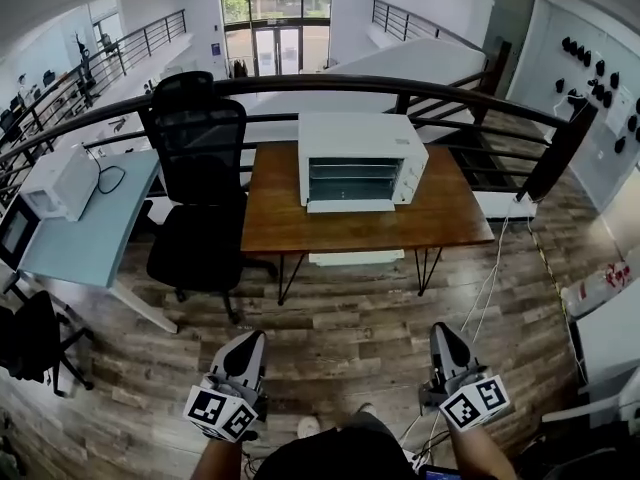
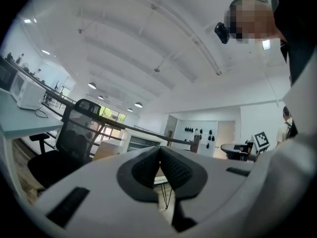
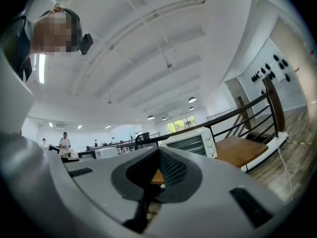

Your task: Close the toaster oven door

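Note:
A white toaster oven point(image 1: 360, 158) stands at the back of a brown wooden table point(image 1: 280, 218), its door point(image 1: 350, 206) folded down flat in front of it and the wire rack inside showing. Both grippers hang low near my body, well short of the table and over the floor. My left gripper point(image 1: 252, 340) is shut with nothing between its jaws, and my right gripper point(image 1: 441, 333) is shut and empty too. The oven point(image 2: 140, 142) shows beyond the shut left gripper point(image 2: 159, 150) in its own view. Past the shut right gripper point(image 3: 158, 151) the oven point(image 3: 190, 142) appears again.
A black office chair point(image 1: 197, 183) stands left of the table. A grey desk point(image 1: 85, 233) with a white appliance point(image 1: 60, 181) is further left. A dark railing point(image 1: 400, 93) runs behind the table. Cables point(image 1: 490, 288) trail over the wood floor on the right.

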A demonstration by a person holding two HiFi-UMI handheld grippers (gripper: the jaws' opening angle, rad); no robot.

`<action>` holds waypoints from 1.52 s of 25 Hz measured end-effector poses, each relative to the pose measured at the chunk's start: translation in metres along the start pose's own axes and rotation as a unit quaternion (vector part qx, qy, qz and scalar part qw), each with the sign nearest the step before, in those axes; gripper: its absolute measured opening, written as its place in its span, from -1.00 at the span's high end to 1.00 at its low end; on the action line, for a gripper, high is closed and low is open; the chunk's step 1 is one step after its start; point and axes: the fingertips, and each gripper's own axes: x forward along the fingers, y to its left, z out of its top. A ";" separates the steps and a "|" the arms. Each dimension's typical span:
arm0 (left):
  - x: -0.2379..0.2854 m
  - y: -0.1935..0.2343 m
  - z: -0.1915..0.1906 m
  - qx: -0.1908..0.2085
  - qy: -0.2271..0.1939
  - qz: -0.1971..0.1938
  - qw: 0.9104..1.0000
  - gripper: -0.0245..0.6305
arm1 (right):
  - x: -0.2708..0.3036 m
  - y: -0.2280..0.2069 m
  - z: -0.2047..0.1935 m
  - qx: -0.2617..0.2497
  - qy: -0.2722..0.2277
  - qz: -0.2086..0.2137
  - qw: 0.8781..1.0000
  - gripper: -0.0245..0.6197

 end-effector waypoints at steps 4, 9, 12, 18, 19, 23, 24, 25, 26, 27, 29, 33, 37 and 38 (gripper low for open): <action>0.007 0.006 -0.006 -0.009 0.006 0.005 1.000 0.89 | 0.003 -0.006 -0.004 -0.005 0.009 -0.002 1.000 0.93; 0.038 0.014 -0.003 0.002 0.007 0.016 1.000 0.89 | 0.027 -0.036 0.005 -0.003 0.002 0.002 1.000 0.93; 0.064 0.016 -0.005 0.004 0.006 0.034 0.999 0.89 | 0.049 -0.065 0.006 0.005 0.007 0.009 1.000 0.93; 0.117 0.012 -0.010 0.002 -0.001 0.061 0.998 0.89 | 0.095 -0.123 0.009 0.020 0.021 0.033 0.999 0.93; 0.126 0.012 -0.011 -0.001 -0.003 0.066 0.998 0.89 | 0.102 -0.132 0.012 0.022 0.022 0.038 0.999 0.93; 0.150 0.010 -0.017 -0.001 -0.003 0.093 0.996 0.89 | 0.119 -0.160 0.018 0.023 0.031 0.059 0.997 0.93; 0.153 0.010 -0.021 -0.001 0.000 0.101 0.995 0.89 | 0.121 -0.166 0.019 0.022 0.035 0.063 0.997 0.93; 0.157 0.009 -0.025 -0.002 0.003 0.108 0.994 0.89 | 0.122 -0.173 0.018 0.021 0.039 0.066 0.997 0.93; 0.160 0.008 -0.029 -0.004 0.005 0.114 0.994 0.89 | 0.124 -0.181 0.017 0.019 0.043 0.066 0.997 0.93; 0.164 0.007 -0.033 -0.005 0.007 0.118 0.993 0.89 | 0.126 -0.190 0.016 0.019 0.047 0.065 0.997 0.93; 0.170 0.006 -0.040 -0.005 0.015 0.124 0.992 0.89 | 0.131 -0.206 0.011 0.024 0.054 0.059 0.997 0.93; 0.180 0.011 -0.054 0.000 0.039 0.137 0.990 0.89 | 0.146 -0.223 -0.005 0.029 0.071 0.052 0.996 0.93; 0.193 0.024 -0.072 0.009 0.064 0.144 0.987 0.89 | 0.168 -0.227 -0.033 0.026 0.096 0.048 0.994 0.93; 0.197 0.027 -0.078 0.014 0.073 0.143 0.987 0.89 | 0.174 -0.227 -0.041 0.022 0.102 0.046 0.993 0.93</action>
